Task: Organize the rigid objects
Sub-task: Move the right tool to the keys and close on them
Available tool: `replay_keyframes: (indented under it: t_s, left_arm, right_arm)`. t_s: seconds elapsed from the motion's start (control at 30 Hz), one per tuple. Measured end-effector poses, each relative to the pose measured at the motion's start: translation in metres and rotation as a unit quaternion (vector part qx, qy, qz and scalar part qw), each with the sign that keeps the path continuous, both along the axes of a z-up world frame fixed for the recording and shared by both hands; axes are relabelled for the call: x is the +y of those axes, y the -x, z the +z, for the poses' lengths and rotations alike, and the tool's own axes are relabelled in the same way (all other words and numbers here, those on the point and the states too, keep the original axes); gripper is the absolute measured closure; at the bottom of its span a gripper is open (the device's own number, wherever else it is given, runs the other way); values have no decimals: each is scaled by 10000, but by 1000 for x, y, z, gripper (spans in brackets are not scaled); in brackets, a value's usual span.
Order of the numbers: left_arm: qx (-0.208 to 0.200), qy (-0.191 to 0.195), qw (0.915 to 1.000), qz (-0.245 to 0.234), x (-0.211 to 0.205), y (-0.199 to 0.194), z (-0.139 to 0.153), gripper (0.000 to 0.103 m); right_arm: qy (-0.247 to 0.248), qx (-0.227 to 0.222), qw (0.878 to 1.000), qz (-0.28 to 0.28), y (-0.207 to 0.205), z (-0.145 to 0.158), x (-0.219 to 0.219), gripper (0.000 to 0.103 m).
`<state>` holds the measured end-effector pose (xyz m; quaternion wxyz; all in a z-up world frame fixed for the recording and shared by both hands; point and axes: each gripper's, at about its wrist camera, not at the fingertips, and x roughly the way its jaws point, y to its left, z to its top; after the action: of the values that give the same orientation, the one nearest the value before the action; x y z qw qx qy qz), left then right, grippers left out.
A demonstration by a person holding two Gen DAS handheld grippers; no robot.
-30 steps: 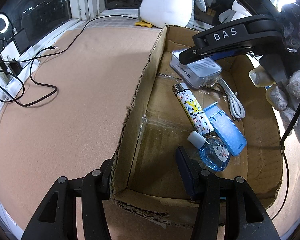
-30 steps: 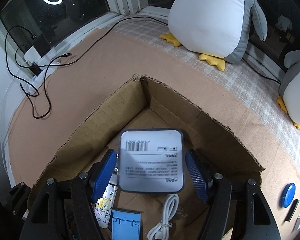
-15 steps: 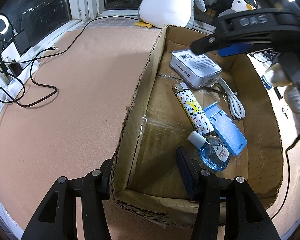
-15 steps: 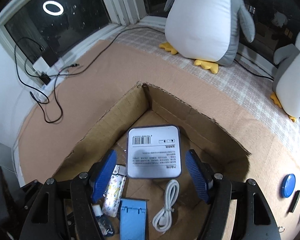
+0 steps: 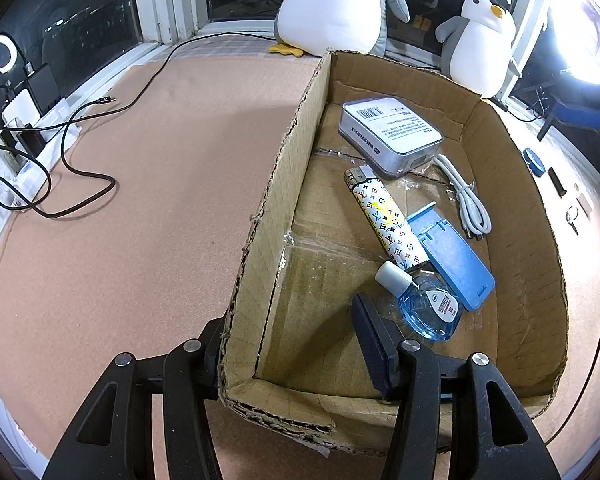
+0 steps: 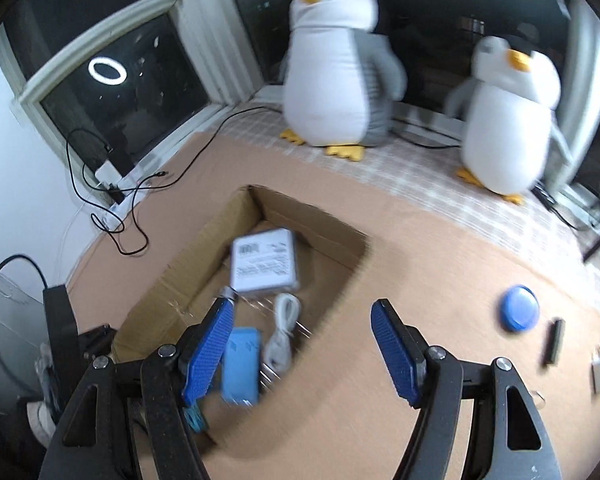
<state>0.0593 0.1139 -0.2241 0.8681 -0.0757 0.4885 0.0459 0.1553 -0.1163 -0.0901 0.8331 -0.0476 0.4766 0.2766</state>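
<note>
The left gripper [image 5: 292,340] straddles the near-left corner of the cardboard box [image 5: 276,184], jaws spread, one finger outside the wall and one inside. Ahead of them lie a blue bottle [image 5: 428,308], a patterned lighter [image 5: 386,216], a blue holder [image 5: 452,256], a white cable [image 5: 466,196] and, farthest, a grey case [image 5: 388,132]. The right gripper [image 6: 304,344] hangs released and empty above the box's right edge; a blue cap [image 6: 518,312] sits on the desk [image 6: 420,248] to its right.

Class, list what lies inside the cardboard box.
Inside the cardboard box: grey case, patterned lighter, white cable, blue holder, blue bottle. The near wall hides the nearest floor.
</note>
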Motion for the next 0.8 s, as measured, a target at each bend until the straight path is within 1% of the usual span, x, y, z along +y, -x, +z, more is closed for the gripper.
replay_keyframes:
  t_s: [0.27, 0.4, 0.53, 0.57, 0.6, 0.63, 0.7, 0.8]
  left_arm:
    - [29, -81, 10000, -9, -3, -2, 1, 47]
    - [62, -140, 9999, -15, -5, -3, 1, 47]
    - [92, -214, 9997, -27, -7, -4, 2, 47]
    - [105, -230, 9997, -29, -8, -5, 2, 47]
    - [115, -245, 9996, -35, -8, -5, 2, 47]
    - [126, -265, 9996, -42, -9, -6, 2, 47]
    - [144, -290, 9995, -47, -10, -6, 2, 47]
    - [161, -304, 9994, -40, -10, -7, 3, 47]
  right_arm:
    - [225, 29, 9986, -486, 17, -11, -95, 35]
    - [413, 26, 9953, -878, 21, -25, -145, 36]
    - [527, 127, 9924, -1108, 19, -41, -184, 37]
    - [581, 133, 9917, -1141, 18, -44, -191, 39]
    - [635, 155, 9909, -1175, 16, -49, -197, 45]
    - [647, 193, 9905, -1200, 14, -53, -203, 48]
    - [643, 284, 9897, -1250, 10, -61, -212, 58]
    - [720, 337, 9896, -1198, 5, -71, -217, 61]
